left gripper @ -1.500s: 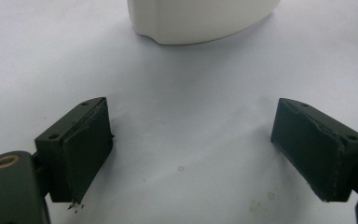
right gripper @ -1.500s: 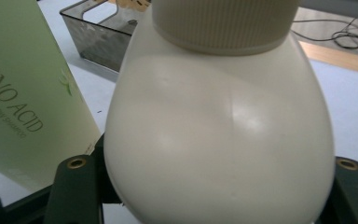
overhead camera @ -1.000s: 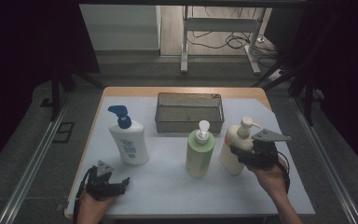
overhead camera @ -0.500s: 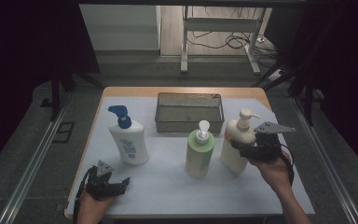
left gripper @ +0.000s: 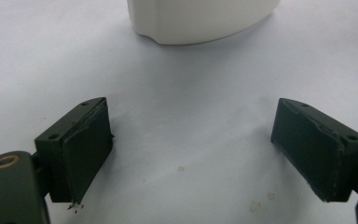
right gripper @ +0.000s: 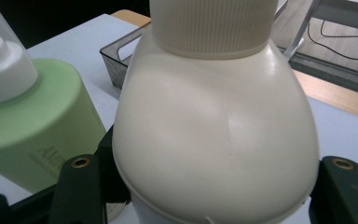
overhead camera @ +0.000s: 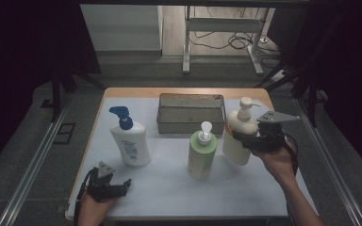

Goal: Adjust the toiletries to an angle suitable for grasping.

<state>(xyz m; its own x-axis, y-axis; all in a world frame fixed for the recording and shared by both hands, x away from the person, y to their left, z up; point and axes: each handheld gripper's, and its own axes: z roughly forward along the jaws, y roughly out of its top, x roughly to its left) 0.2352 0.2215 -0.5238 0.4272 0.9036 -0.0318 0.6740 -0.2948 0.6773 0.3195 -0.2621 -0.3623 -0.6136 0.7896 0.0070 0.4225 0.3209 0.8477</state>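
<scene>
Lifted since the earlier frame, the cream bottle (overhead camera: 238,136) hung clamped in my right gripper (overhead camera: 245,139) beside the basket (overhead camera: 191,113), so I kept it upright.

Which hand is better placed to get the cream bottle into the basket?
Right. The right gripper is clamped on the cream bottle, right beside the basket. The left gripper sits open and empty at the near table edge by the white bottle, far from both.
</scene>
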